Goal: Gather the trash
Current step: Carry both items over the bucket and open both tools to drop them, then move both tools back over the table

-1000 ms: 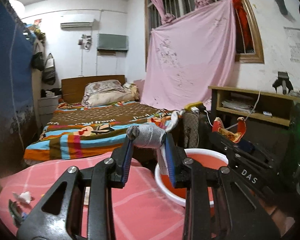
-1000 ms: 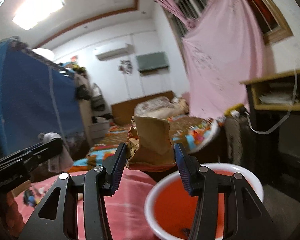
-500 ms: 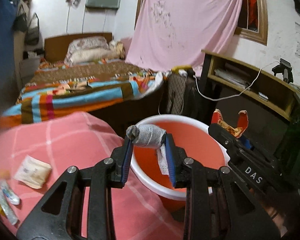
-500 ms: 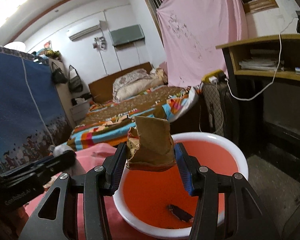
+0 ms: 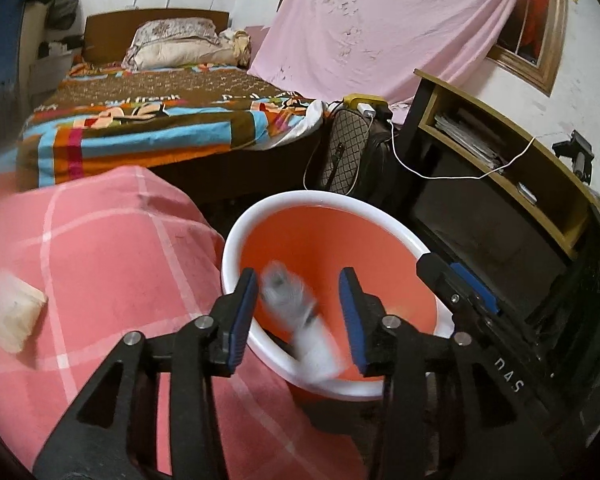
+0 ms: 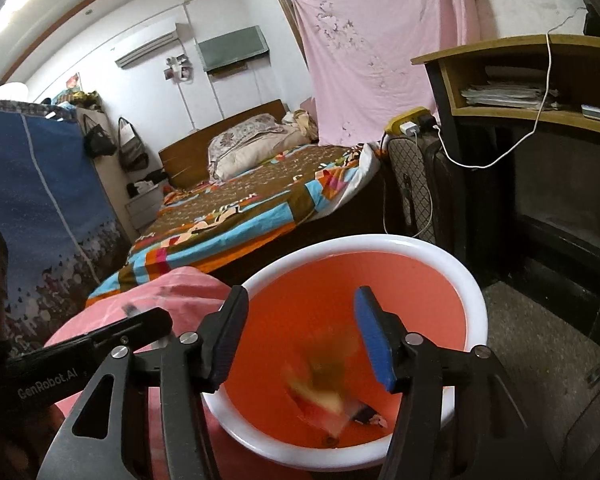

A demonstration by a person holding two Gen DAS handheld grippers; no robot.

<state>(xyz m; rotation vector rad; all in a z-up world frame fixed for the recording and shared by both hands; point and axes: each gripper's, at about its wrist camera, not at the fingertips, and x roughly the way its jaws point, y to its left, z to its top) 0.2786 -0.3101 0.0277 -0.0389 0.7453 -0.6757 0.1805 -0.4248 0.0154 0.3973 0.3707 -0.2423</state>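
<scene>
Both grippers are held over an orange basin with a white rim, which stands just beside a table covered in a pink checked cloth.

In the left wrist view, the fingers of the left gripper are seen apart, and they have just been opening. A grey-and-white wad is caught as a blur between them, clear of both pads and above the inside of the basin. On the cloth to the left, a pale packet is seen lying flat, well apart from the basin. The right gripper is seen at the right, over the basin's far side.

In the right wrist view, the fingers of the right gripper are likewise seen apart, and they too have just been opening. A brown wrapper is blurred below and between them, touched by neither pad and inside the basin's outline. A small dark scrap is seen lying on the basin floor just beside it. The left gripper is seen at the left, over the edge of the cloth.

A bed with a striped cover is seen beyond the table.
</scene>
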